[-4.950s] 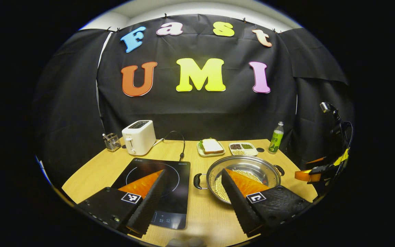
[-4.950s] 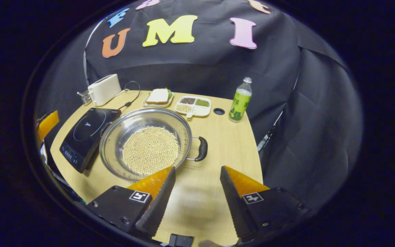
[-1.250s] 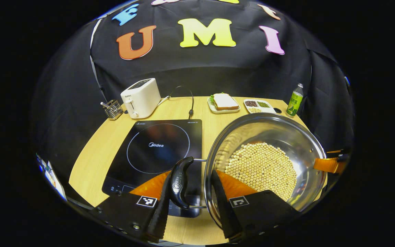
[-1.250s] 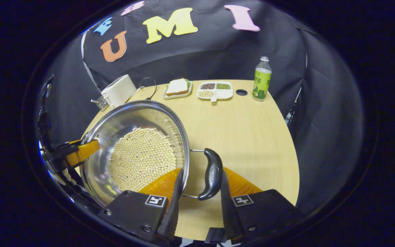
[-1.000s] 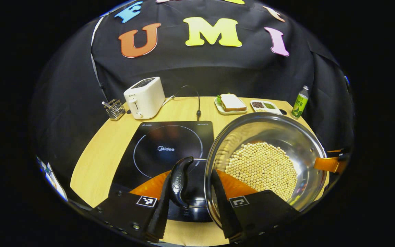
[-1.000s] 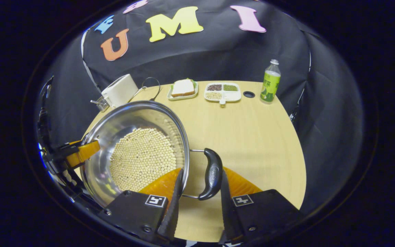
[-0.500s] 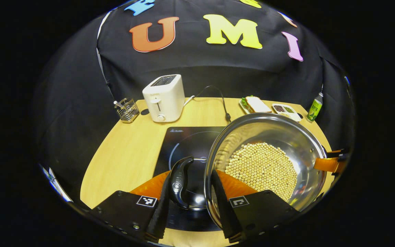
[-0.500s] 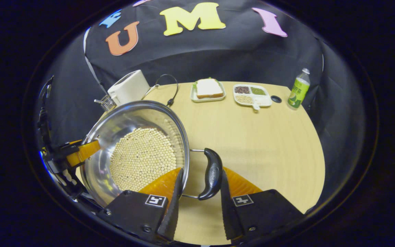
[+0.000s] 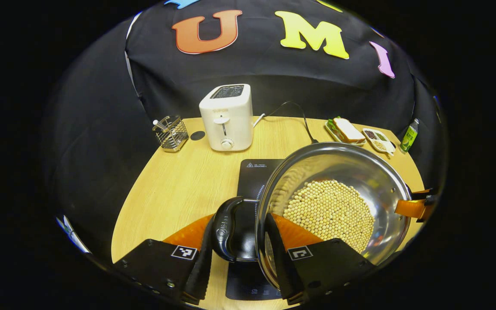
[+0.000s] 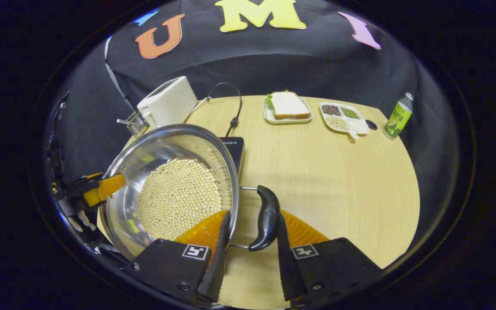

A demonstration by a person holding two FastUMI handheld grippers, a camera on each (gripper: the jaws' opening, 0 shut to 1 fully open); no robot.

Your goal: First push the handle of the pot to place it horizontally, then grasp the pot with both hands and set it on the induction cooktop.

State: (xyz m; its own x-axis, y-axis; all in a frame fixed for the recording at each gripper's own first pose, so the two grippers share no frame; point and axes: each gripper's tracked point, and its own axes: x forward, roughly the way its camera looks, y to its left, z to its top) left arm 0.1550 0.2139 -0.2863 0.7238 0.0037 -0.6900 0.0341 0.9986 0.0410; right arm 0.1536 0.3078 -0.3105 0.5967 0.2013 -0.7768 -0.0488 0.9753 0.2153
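Lower centre of both views: pot [image 9: 338, 172] over cooktop [image 9: 248, 181] | left gripper [image 9: 238, 241] clamps one handle [image 9: 224, 228] | right gripper [image 10: 250, 241] clamps other handle [image 10: 267, 217]

Shiny polished metal pot [image 9: 373, 172], glossy black cooktop [image 9: 248, 176], matt wood-grain table [image 9: 175, 185]

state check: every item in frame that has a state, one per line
Steel pot of beans: uncovered, held over the black induction cooktop.
Left gripper: shut on the pot's black left handle.
Right gripper: shut on the black right handle.
White toaster: lever up.
Green bottle: capped, upright.
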